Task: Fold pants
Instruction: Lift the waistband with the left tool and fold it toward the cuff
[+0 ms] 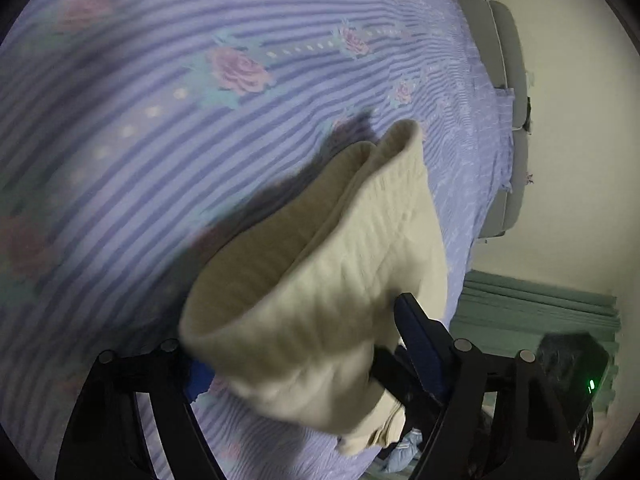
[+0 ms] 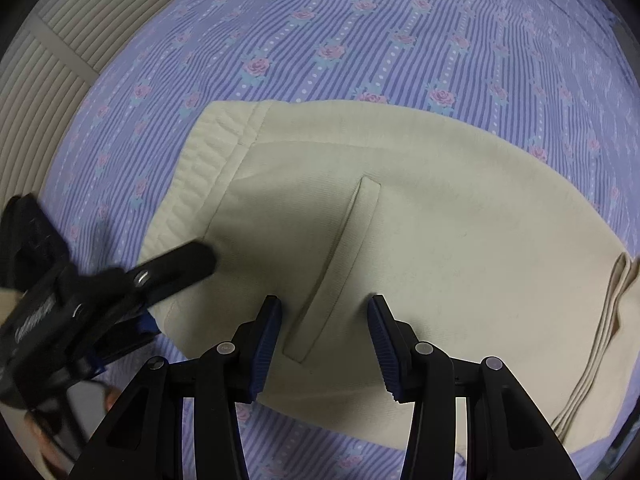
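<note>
Cream pants [image 2: 440, 220] lie folded flat on the striped, rose-printed bedsheet [image 2: 360, 40], with the ribbed waistband [image 2: 192, 168] at the left and stacked leg edges [image 2: 600, 340] at the right. My right gripper [image 2: 326, 344] hangs open just above them, straddling the slit pocket [image 2: 344, 264], and nothing is between its pads. My left gripper [image 2: 180, 292] comes in at the waistband corner, one finger over the cloth and one under its edge. In the left wrist view the pants [image 1: 340, 240] fill the gap of the left gripper [image 1: 300, 332]. Its jaws stand wide, and the cloth hides the left pad.
A ribbed beige panel [image 2: 52, 60] borders the bed at the upper left. The left wrist view shows the bedsheet [image 1: 160, 120], a grey padded bed edge [image 1: 504, 80], a cream wall, green pleated fabric [image 1: 540, 308] and a dark device with a green light [image 1: 576, 368]. A hand [image 2: 112, 400] shows behind the left gripper.
</note>
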### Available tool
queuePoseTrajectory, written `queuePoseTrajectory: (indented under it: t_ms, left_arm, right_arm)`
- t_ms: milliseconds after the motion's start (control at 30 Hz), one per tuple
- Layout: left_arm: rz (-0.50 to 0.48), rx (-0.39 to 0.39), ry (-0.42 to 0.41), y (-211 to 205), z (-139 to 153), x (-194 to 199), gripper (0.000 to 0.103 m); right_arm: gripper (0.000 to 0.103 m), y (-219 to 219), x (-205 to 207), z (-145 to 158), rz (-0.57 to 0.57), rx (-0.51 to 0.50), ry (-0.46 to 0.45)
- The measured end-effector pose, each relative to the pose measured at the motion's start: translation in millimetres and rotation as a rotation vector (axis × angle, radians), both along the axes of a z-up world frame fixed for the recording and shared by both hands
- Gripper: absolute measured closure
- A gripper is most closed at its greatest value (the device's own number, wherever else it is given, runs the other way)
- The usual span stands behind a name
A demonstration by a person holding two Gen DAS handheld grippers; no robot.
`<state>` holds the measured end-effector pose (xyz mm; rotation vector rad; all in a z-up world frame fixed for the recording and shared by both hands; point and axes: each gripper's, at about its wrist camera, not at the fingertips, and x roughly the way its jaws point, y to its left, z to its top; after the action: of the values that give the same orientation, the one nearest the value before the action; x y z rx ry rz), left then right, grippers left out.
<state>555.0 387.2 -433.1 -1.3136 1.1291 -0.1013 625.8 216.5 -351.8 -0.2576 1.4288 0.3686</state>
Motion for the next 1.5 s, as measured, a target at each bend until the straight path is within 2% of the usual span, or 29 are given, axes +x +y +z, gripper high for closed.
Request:
queuePoseTrajectory:
  t_ms: [133,200,267,367,433,467,533,600,667,700,767,800,867,1033,1167,1300,1500]
  left_arm:
    - [0.02,-0.034,0.015,0,-3,1,0.023]
    - [0.033,-0.024,0.015,0,3,0,0.028]
    - [-0.015,0.061,-0.016,-3,20,-2,0.028]
    - [-0.169,0.265,-0.1,-19,46,2,0.029]
    - [-0.217,0.36,-0.143,-28,60,4,0.035]
    - [-0.203,0.363,-0.147,-28,63,6,0.042]
    - [-0.129,0.312,-0.116,-18,57,8,0.047]
    - [-0.026,0.193,-0.042,-5,33,8,0.047]
    - [0.0,0.109,-0.013,2,11,11,0.048]
    - [0.007,0.071,-0.005,4,4,10,0.052]
    - [0.016,0.05,0.0,7,5,6,0.059]
    - [-0.012,0.096,-0.013,4,14,5,0.066]
    - [-0.085,0.224,-0.047,-6,39,6,0.073]
    - [-0.219,0.494,-0.143,-42,110,16,0.078]
    - [-0.273,0.653,-0.229,-79,165,34,0.079]
    - [-0.317,0.783,-0.332,-130,218,31,0.08]
    - [-0.398,0.871,-0.459,-216,278,25,0.08]
  right_arm:
    - [0.056,-8,2,-1,-0.021,0.019,0.012]
    - [0.056,-10,2,-1,-0.03,0.028,0.013]
    - [0.056,-11,2,-2,-0.051,0.04,0.016]
    - [0.056,-14,6,0,-0.051,0.042,0.003]
    - [0.057,-17,5,5,-0.043,0.028,-0.017]
    - [0.057,-17,5,8,-0.039,0.021,-0.029]
    - [0.056,-23,5,14,-0.051,0.013,-0.053]
    - [0.056,-29,6,16,-0.079,0.031,-0.048]
    - [0.056,-31,7,15,-0.102,0.04,-0.034]
    - [0.056,-33,7,14,-0.107,0.043,-0.031]
    - [0.056,-33,5,16,-0.108,0.024,-0.043]
    - [0.056,-34,4,17,-0.106,0.012,-0.055]
    - [0.056,-38,3,21,-0.11,0.018,-0.063]
    - [0.056,-66,4,45,-0.157,0.074,-0.101]
    - [0.056,-98,4,75,-0.186,0.123,-0.159]
    - [0.056,-147,-4,106,-0.236,0.162,-0.223]
    - [0.056,-248,-29,146,-0.323,0.202,-0.292]
